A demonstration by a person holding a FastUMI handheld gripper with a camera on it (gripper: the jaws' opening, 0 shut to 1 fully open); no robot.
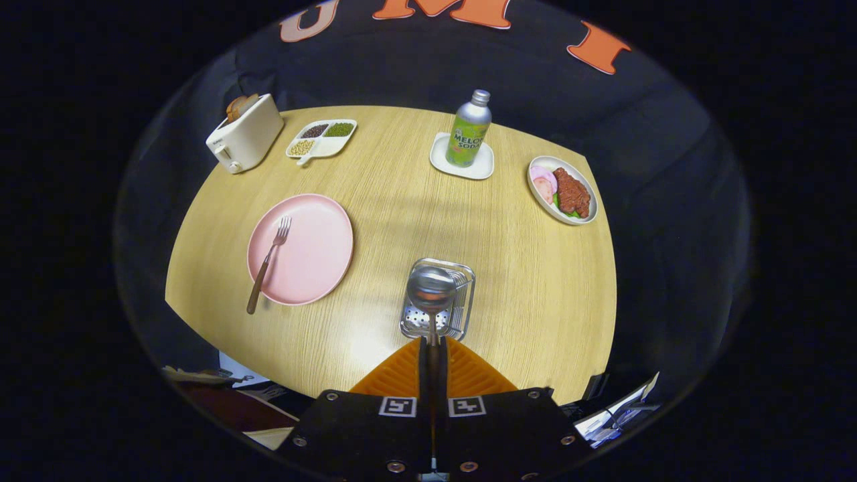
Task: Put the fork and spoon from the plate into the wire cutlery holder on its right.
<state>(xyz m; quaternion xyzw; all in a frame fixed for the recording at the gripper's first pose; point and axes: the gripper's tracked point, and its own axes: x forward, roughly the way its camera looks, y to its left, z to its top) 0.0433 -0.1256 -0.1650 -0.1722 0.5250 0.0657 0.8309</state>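
While the gripper (432, 341) clamps the handle of the spoon (431, 289) between both fingers, the spoon's bowl hangs just ahead of the fingertips, over the wire cutlery holder (462, 304) standing on the table (402, 194). Judging by this, the step in hand is delivering the spoon; whether it already sits inside the holder or hangs above it cannot be told. The next move calls for lowering the spoon into the holder and letting the fingers part, and after that a swing to the left for the fork (268, 263), which lies on the pink plate (315, 251), handle overhanging the near rim, left of the fingers and well apart from the holder. Far beyond the fingers, a small tray (482, 167) carries a soda bottle (469, 130). To the right, an oval dish (550, 204) holds meat and sliced food; beyond the plate, a divided dish (323, 148) holds beans, and a toaster (246, 137) has bread in it.
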